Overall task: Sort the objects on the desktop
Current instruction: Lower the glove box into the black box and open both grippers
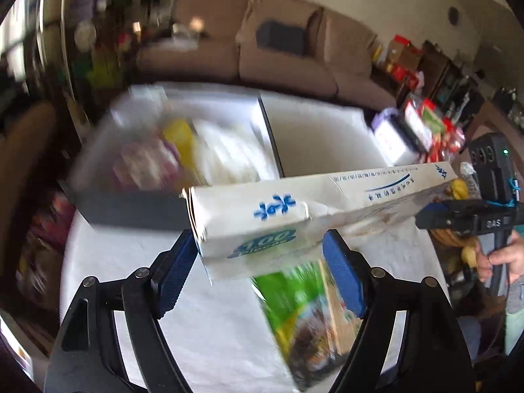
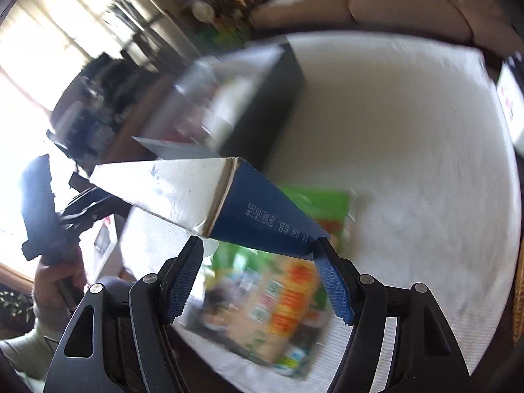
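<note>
A long white box with blue print (image 1: pixel 294 203) is held up above the table, one end in each gripper. My left gripper (image 1: pixel 262 262) is shut on its near end in the left wrist view. My right gripper (image 2: pixel 258 262) is shut on its other, dark blue end (image 2: pixel 262 209). The right gripper also shows in the left wrist view (image 1: pixel 465 216), at the box's far end. A green flat packet (image 1: pixel 304 321) lies on the white tablecloth (image 1: pixel 203 327) under the box, and also shows in the right wrist view (image 2: pixel 262 311).
A dark bin (image 1: pixel 131 209) holding a yellow item and white and pink things stands at the table's left rear; it also shows in the right wrist view (image 2: pixel 262 98). Snack packs and a white box (image 1: pixel 402 137) crowd the right edge. A sofa (image 1: pixel 288 52) is behind.
</note>
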`<state>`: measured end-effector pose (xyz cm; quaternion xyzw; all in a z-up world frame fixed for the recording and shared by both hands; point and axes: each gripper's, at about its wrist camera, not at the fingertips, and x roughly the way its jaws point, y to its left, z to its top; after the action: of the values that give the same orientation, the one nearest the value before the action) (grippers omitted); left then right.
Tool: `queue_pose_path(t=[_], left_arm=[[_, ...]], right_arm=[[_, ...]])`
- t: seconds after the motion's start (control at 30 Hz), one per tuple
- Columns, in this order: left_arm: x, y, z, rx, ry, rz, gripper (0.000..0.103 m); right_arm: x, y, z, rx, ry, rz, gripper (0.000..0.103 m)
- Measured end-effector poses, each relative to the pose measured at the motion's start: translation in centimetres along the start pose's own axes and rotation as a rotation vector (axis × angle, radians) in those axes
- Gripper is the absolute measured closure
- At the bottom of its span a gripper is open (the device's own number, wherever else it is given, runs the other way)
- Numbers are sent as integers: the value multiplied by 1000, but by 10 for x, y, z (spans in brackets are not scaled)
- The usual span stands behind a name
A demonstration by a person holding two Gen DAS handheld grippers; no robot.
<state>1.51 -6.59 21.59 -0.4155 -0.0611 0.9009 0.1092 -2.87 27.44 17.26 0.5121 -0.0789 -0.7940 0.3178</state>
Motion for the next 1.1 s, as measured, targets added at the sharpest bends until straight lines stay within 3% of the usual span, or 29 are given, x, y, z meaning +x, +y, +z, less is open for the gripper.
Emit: queue_pose_path(t=[0.17, 0.33, 0.57, 0.7, 0.8, 0.9, 1.03, 1.1], left_arm=[[-25, 54, 72, 23, -34, 91, 26], [11, 113, 117, 24, 82, 199, 24], [88, 158, 120, 58, 274, 236, 25], [138, 151, 111, 97, 384, 190, 28], [160, 132, 101, 152, 397, 225, 28], [167, 128, 101, 149, 373, 203, 28], [171, 140, 110, 142, 342, 231, 26], [180, 149, 112, 135, 348, 259, 26]], right_arm=[[14, 46, 61, -15, -32, 65, 29], [75, 67, 116, 92, 3, 142, 29], [151, 61, 150, 220, 137, 174, 29], [188, 50, 166, 314, 202, 253, 36], [206, 61, 180, 277, 225, 193, 36], [214, 72, 188, 213, 225, 158, 37], [216, 83, 200, 48, 161, -7, 38], [228, 77, 201, 41, 164, -47, 38]])
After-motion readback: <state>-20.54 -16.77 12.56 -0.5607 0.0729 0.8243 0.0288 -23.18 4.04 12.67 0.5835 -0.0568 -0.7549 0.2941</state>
